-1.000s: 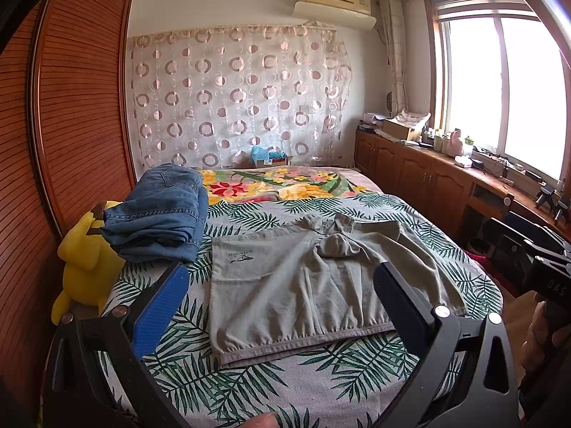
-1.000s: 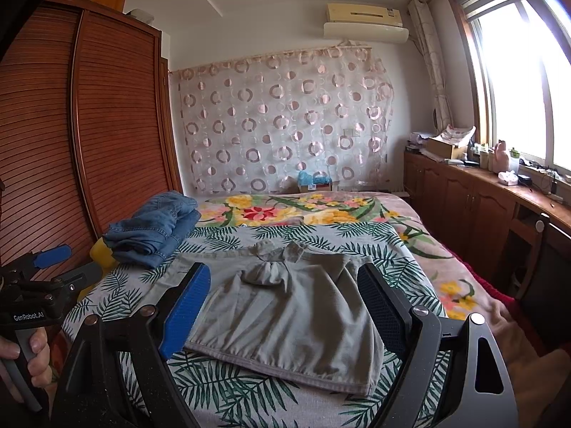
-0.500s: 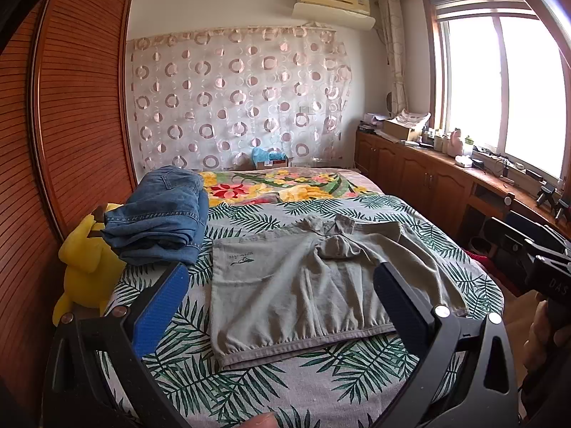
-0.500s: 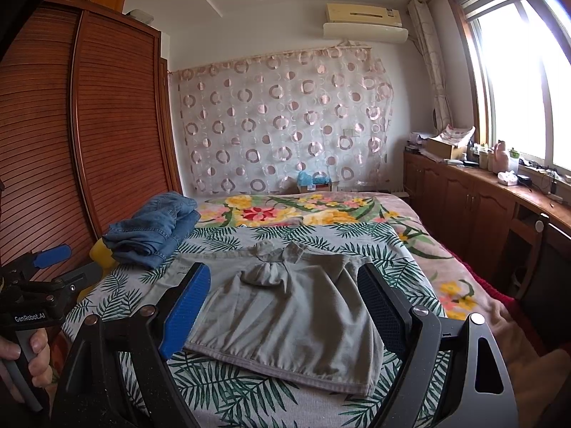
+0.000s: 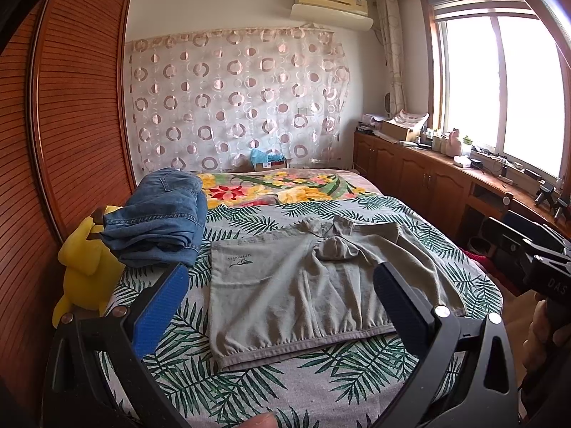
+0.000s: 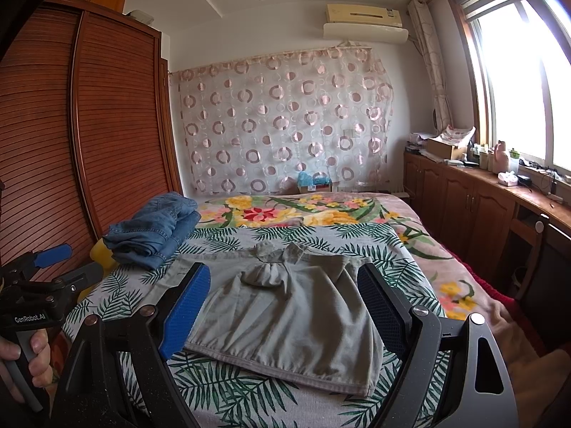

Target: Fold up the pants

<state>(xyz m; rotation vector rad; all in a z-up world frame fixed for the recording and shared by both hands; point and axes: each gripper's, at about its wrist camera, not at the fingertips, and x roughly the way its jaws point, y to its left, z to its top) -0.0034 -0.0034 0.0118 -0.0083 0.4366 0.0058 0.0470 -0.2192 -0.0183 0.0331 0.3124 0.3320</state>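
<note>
Grey pants (image 5: 307, 285) flat, waistband nearest, legs folded back; both hand-held grippers (image 5: 280, 287) (image 6: 283, 297) spread apart.

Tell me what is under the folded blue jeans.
The folded blue jeans rest on the leaf-print bedspread, overhanging a yellow plush toy at the bed's edge. Anything beneath the stack itself is covered.

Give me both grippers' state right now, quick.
Left gripper: open, holding nothing, above the grey pants.
Right gripper: open, holding nothing.
</note>
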